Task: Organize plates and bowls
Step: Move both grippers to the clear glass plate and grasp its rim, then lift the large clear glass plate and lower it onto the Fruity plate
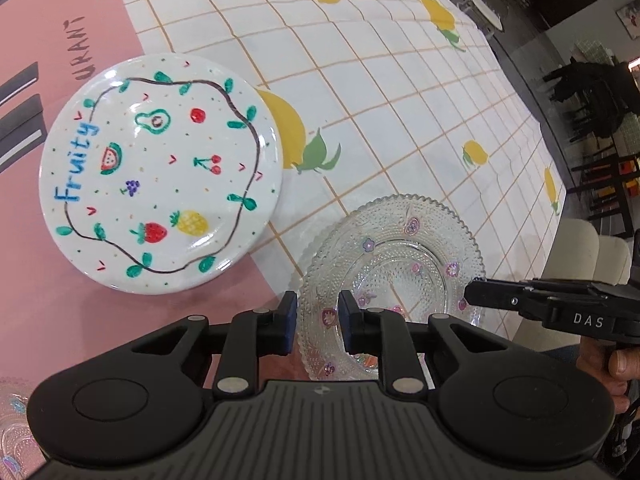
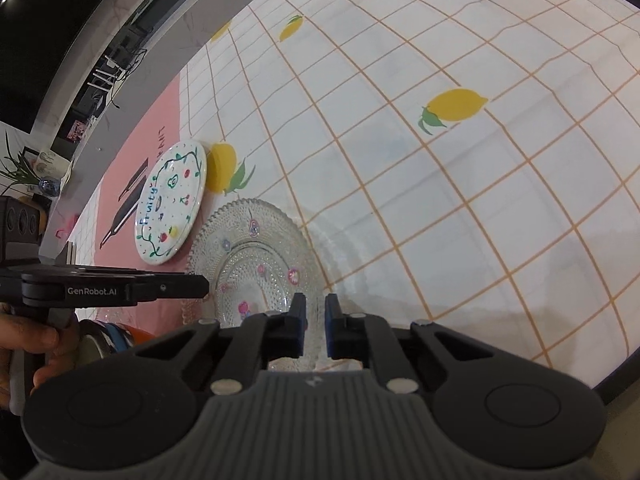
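A clear beaded glass plate (image 1: pixel 400 264) with small painted flowers lies on the tablecloth. My left gripper (image 1: pixel 318 320) straddles its near-left rim with a gap between the jaws, so it is open. My right gripper (image 2: pixel 316 320) has its jaws around the plate's right rim (image 2: pixel 256 256), nearly closed on it. The right gripper's tip also shows in the left wrist view (image 1: pixel 476 294). A white ceramic plate (image 1: pixel 160 176) painted with fruit and the word "Fruity" lies to the left, partly on a pink mat; it also shows in the right wrist view (image 2: pixel 172 204).
The table carries a white checked cloth (image 1: pixel 400 80) with lemon prints and a pink mat (image 1: pixel 40 60) at left. Another glass piece (image 1: pixel 16 432) shows at the lower left corner. Dark chairs (image 1: pixel 592 92) stand beyond the far edge.
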Motion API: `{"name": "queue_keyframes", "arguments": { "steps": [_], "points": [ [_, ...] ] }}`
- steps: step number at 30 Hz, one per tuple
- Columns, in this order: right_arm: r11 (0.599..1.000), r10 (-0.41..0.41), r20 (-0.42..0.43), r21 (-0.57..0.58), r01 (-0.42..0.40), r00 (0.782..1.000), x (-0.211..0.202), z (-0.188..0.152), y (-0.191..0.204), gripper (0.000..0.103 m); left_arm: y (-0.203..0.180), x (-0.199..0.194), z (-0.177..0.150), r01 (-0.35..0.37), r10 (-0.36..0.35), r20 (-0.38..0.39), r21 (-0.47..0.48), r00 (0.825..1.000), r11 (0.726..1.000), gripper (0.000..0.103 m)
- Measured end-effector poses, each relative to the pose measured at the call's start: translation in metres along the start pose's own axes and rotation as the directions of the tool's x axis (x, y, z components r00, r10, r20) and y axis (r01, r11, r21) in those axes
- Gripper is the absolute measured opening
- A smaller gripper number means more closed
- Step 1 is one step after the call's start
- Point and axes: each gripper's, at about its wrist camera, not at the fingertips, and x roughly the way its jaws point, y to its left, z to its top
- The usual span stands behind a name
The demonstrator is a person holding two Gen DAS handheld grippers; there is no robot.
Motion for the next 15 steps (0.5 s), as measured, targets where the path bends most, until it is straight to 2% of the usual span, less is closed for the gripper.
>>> {"name": "queue_keyframes", "arguments": {
  "steps": [5,15],
  "points": [
    [1.000,0.013,0.025,0.024,-0.014,1.000,-0.004,0.005,0.000,0.008,0.004,-0.015,0.002,0.029,-0.027,0.066,-0.033,0.997,0.999,0.018],
    [0.995,0.054,0.056,0.076,-0.058,0.997,-0.007,0.016,0.004,0.007,0.018,-0.032,0.000,0.082,-0.071,0.143,-0.075,0.987,0.994,0.010]
  ]
}}
